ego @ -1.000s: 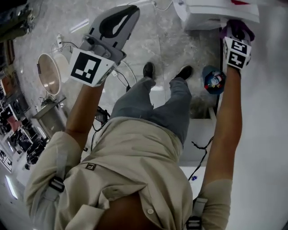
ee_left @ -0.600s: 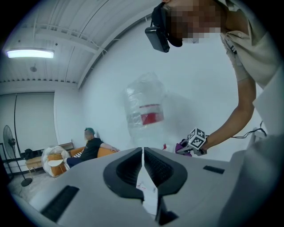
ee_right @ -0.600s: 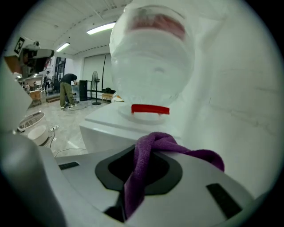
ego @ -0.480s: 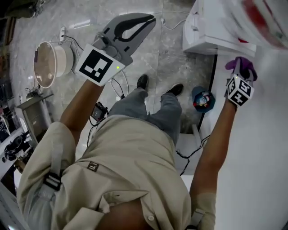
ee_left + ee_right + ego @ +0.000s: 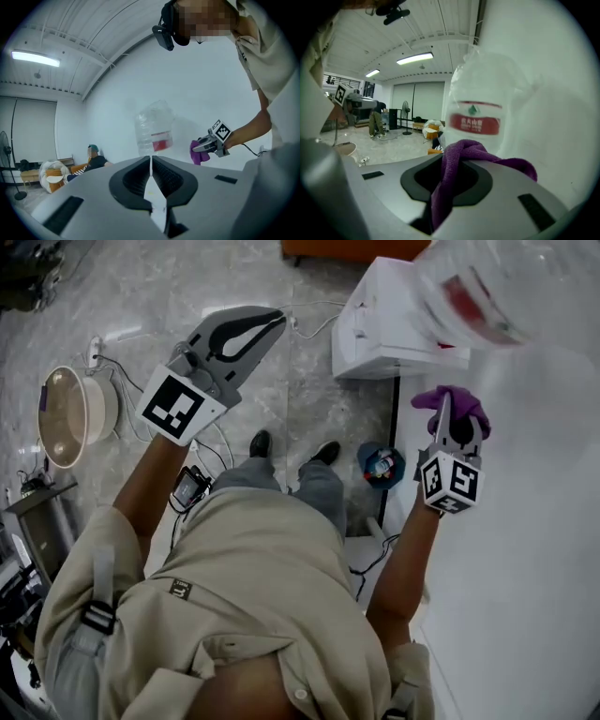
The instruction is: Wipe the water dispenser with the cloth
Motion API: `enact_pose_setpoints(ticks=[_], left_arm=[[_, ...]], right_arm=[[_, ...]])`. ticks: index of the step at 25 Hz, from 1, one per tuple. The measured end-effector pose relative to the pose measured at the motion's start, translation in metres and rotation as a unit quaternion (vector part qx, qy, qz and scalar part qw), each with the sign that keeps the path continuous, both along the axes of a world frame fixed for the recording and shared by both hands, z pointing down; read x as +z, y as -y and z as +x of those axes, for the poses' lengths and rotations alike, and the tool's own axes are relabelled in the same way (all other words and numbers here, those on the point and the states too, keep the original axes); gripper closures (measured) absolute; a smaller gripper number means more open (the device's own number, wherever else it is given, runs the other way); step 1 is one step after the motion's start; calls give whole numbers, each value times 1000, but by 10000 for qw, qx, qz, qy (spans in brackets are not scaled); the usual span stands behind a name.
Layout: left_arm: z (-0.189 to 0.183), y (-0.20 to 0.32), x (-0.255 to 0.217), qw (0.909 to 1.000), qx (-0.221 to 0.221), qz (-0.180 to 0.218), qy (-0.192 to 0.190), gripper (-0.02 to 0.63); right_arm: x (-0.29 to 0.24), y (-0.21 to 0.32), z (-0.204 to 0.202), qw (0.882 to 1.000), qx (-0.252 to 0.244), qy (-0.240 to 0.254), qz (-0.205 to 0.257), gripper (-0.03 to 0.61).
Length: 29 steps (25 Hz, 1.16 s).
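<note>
The purple cloth [image 5: 461,157] is being gripped tightly by the right hand-held gripper [image 5: 450,427], with a loop bulging past the jaws, seemingly so that fabric rather than plastic is being presented to the water bottle [image 5: 480,112] atop the white water dispenser [image 5: 389,320]. The dispenser is standing by the wall just ahead, and whether contact is being made cannot be told. The left hand-held gripper [image 5: 151,164] is being held clenched on nothing, raised well apart to the side over the floor [image 5: 141,296], probably so that the wiping arm is being given free room.
</note>
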<state>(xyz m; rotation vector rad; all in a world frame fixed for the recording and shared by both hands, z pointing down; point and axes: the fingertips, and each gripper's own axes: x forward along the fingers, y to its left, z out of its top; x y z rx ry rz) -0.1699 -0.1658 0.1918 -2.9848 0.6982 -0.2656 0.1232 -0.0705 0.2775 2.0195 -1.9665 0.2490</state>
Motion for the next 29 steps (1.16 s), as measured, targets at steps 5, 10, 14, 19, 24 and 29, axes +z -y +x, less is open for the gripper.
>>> enact_pose_setpoints(ticks=[5,10,14,19,24,29], left_arm=[[-18,-5,-29,9996,176,143,-169,586],[-31,-15,-43,9986,412,166,-271,586],[-36,-28,-51,9963,742,185,-388,586],[-43,-43,-54,9937,1010,126,-460,586],[-56,-49,-51,9925,1135,70,-441,586],[-75,-53,-45,9920,1181,27,-437,586]], right_arm=[[-72,-25,-58,9984,-373,182,376,525],[-114,-52,-95,9965,-454,374,598,526],[-137,-70,-116,9957,-396,363,751,526],[-154,-76,-135,9952,-373,349,839,526],[-167,-75,-150,9946,-372,263,930,526],[-173,-74,-169,9945,-404,238,938,526]])
